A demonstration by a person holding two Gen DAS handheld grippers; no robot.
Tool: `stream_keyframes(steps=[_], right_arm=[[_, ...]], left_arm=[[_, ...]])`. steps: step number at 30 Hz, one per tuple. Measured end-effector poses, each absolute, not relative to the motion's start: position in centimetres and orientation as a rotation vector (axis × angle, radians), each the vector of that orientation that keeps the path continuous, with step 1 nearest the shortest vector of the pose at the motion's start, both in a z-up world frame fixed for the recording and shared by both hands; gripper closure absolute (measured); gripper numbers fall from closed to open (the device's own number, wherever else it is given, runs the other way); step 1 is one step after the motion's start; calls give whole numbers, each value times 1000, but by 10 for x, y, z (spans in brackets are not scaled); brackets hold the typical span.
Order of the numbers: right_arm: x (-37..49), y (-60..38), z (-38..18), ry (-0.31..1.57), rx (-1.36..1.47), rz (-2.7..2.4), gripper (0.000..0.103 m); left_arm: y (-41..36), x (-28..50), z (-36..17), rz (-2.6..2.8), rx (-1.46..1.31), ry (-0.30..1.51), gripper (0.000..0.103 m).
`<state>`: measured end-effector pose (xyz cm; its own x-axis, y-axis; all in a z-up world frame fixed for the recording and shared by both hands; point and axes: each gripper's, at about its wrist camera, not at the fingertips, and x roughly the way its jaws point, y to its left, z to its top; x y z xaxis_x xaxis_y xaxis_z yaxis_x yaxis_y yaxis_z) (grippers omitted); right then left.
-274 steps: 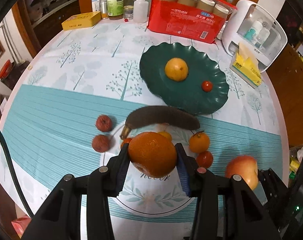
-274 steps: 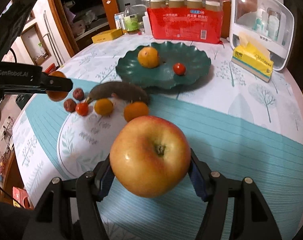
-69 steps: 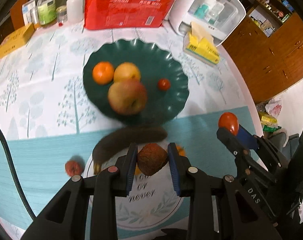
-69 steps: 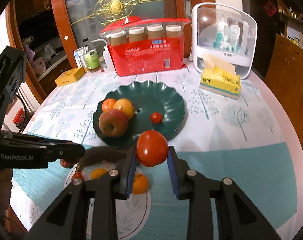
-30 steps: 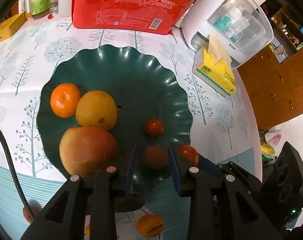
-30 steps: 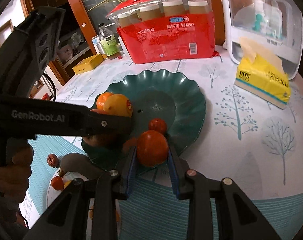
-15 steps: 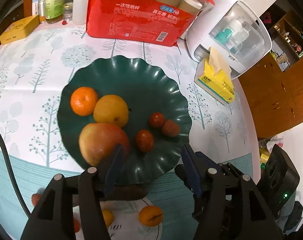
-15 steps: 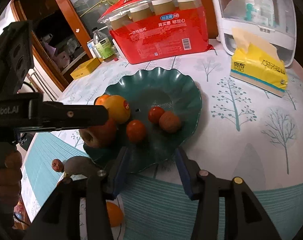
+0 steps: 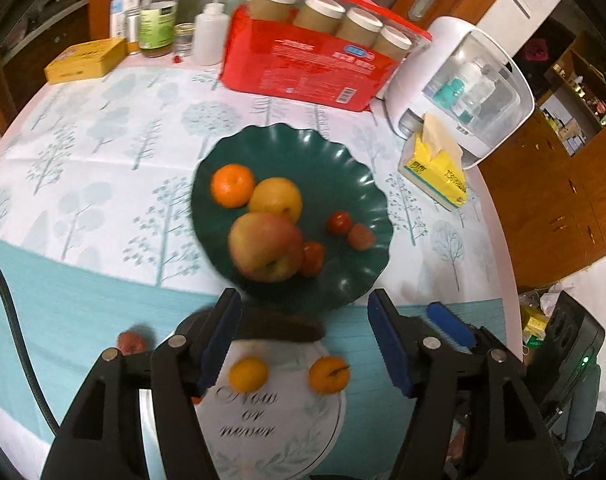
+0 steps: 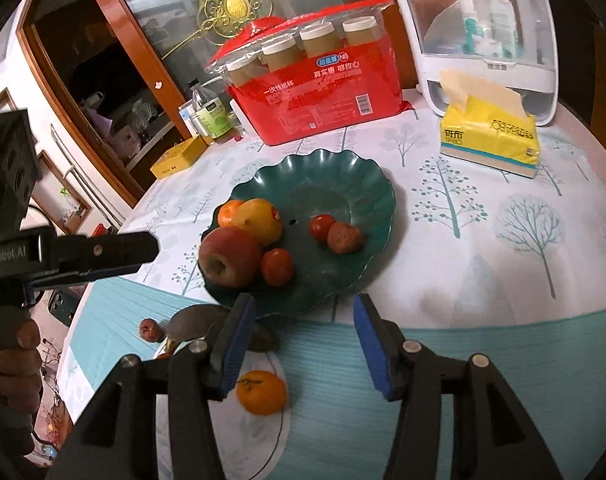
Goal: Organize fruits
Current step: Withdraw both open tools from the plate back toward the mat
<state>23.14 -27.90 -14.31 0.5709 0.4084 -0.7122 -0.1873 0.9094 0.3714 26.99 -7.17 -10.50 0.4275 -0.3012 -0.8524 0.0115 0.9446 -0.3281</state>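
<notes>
Both grippers hang empty above a filling fruit plate.

Left wrist view: the left gripper (image 9: 305,334), jaws apart, hovers near the green plate (image 9: 345,160) holding an apple (image 9: 265,246). Right wrist view: the right gripper (image 10: 299,346), jaws apart; a tangerine (image 10: 262,396) lies on the table.

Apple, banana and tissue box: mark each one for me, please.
Apple (image 10: 229,256), right wrist view, on its red side above the stem dimple.
Banana (image 9: 281,329), left wrist view, on the dark skin between the open jaws.
Tissue box (image 10: 491,142), right wrist view, on the yellow front face.
</notes>
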Motion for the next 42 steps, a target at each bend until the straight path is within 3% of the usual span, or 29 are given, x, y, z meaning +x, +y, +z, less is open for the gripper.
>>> stream_keyframes(steps=[17, 36, 42], right_arm=[[184, -251, -148, 947, 276, 304, 51], [169, -222, -175, 975, 399, 95, 51], [170, -213, -185, 980, 427, 25, 51]], left_arm=[[8, 221, -111, -102, -281, 1132, 31], [46, 237, -145, -198, 59, 1267, 31], [52, 246, -163, -259, 88, 1329, 24]])
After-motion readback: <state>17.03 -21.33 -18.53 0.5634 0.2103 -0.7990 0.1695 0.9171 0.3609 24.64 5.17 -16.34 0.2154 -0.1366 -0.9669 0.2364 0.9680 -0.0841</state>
